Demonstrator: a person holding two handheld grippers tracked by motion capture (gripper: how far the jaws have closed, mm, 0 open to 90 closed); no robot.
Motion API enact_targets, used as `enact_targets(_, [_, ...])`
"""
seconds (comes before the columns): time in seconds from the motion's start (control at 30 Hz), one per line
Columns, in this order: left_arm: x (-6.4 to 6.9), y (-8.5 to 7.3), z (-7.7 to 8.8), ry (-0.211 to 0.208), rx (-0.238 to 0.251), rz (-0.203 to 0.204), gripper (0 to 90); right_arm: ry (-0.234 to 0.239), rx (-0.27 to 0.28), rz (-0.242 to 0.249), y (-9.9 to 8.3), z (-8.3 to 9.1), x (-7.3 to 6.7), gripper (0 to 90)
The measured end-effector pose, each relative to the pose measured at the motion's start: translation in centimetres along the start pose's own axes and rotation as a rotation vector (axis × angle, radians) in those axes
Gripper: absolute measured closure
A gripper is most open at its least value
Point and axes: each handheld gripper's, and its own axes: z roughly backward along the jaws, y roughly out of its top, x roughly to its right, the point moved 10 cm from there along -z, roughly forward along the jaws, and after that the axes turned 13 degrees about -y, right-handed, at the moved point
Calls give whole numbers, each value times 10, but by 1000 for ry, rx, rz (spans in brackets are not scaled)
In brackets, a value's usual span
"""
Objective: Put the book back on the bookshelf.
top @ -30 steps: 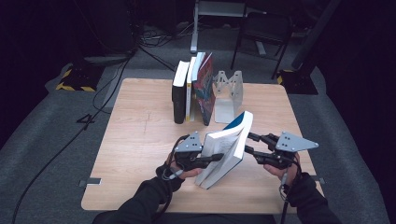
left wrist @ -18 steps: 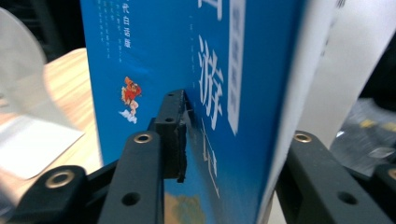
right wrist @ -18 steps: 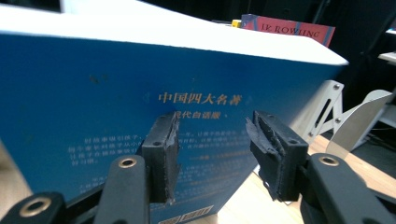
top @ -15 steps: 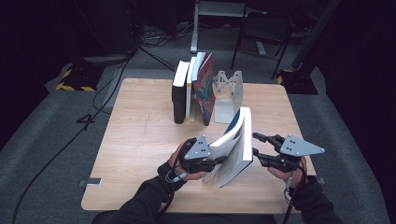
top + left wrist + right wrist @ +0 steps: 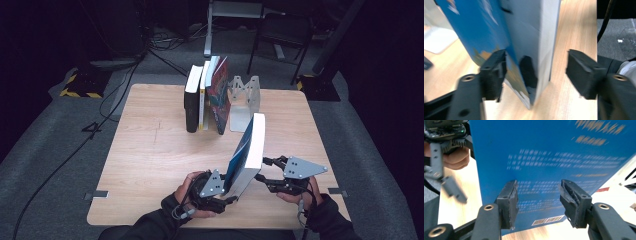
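**Book stood on edge at the near side of the desk, not yet shelved**

The blue-covered book [image 5: 246, 155] now stands nearly upright on its lower edge, at about 5 o'clock on the desk [image 5: 150, 150], leaning slightly toward 1 o'clock. Judging from the row of books [image 5: 206, 95] held against the metal bookend [image 5: 243, 100] at 12 o'clock, what is left is to carry the book across and slot it in beside them; it is well apart from that row.

The left hand-held gripper [image 5: 220, 192] sits low at the book's 9 o'clock side. Its jaws have just been opening: in the left gripper view one pad [image 5: 495, 72] lies close to the blue cover while the other stands clear of the page block, so the book is between them but released.

The right hand-held gripper [image 5: 265, 172] comes in level from 3 o'clock, the hand [image 5: 300, 192] behind it low over the desk. In the right gripper view its jaws stand apart in front of the back cover [image 5: 554, 165], clamping nothing; whether the tips touch it I cannot tell.
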Motion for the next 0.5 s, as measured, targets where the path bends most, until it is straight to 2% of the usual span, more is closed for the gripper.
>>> enact_targets(0.03, [0,0,0,0,0,0,289,0,0,0,0,0,0,475])
enact_targets(0.13, [-2,-1,-13,35,10,51,253,-6,-23,25,-5,-8,-6,459])
enact_targets(0.2, [-3,-2,-21,68,18,69,219,-4,-29,18,-7,-12,-8,443])
enact_targets(0.3, [-6,-3,-30,152,30,85,168,-23,-28,7,-9,-18,-7,406])
enact_targets(0.37, [-9,-2,-34,208,43,95,172,-26,-23,-2,-10,-20,-5,387])
enact_targets(0.47, [-16,1,-37,256,95,137,198,-35,-22,-22,-12,-24,-3,367])
enact_targets(0.5, [-18,1,-37,263,103,137,205,-48,-26,-26,-13,-26,-1,352])
